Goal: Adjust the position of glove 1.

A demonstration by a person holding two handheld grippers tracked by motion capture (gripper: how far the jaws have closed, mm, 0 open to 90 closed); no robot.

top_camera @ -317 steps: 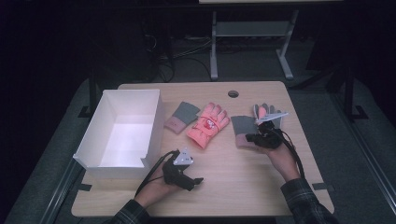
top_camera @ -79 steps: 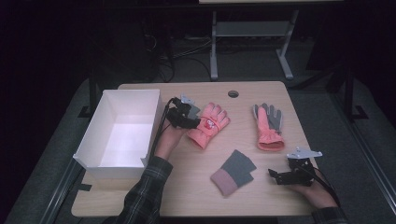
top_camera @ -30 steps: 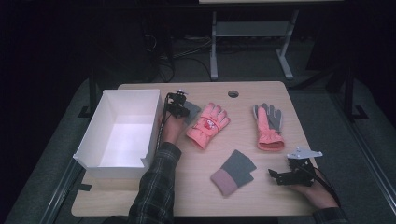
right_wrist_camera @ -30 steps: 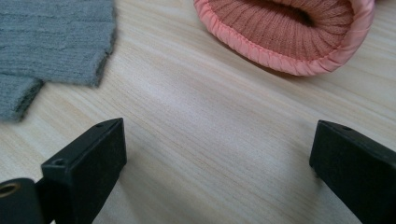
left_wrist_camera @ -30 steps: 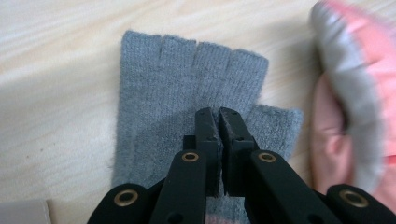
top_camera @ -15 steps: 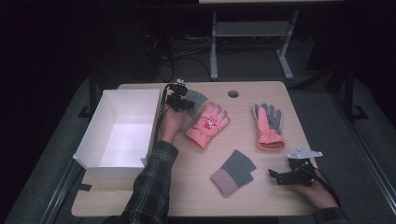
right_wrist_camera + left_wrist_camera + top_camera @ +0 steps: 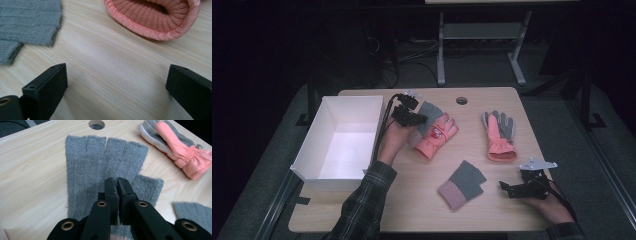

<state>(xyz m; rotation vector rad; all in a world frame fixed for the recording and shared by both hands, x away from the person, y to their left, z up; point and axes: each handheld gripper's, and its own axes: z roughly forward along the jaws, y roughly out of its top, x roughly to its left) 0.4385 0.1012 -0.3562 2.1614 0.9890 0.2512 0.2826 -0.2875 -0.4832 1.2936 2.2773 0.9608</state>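
- In the left gripper view, our left hand-held gripper (image 7: 117, 185) has its jaws pressed together on the grey knitted fingerless glove (image 7: 105, 167), pinching a fold of wool at the palm, just below the finger stubs.
- That glove's long axis runs straight away from the hand-held gripper, stubs toward the top of the frame, cuff under the jaws.
- In the high view the left hand-held gripper (image 7: 408, 113) sits at upper centre, just right of the open white rectangular box (image 7: 310, 150); we judge the box lies to the picture's left of the held glove, a short sideways carry.
- The pink padded winter glove (image 7: 435, 136) lies touching the grey one on the light wooden tabletop (image 7: 412, 200).
- Our right hand-held gripper (image 7: 518, 187) rests at lower right, jaws spread wide and empty, near the second grey glove with pink cuff (image 7: 462, 184).
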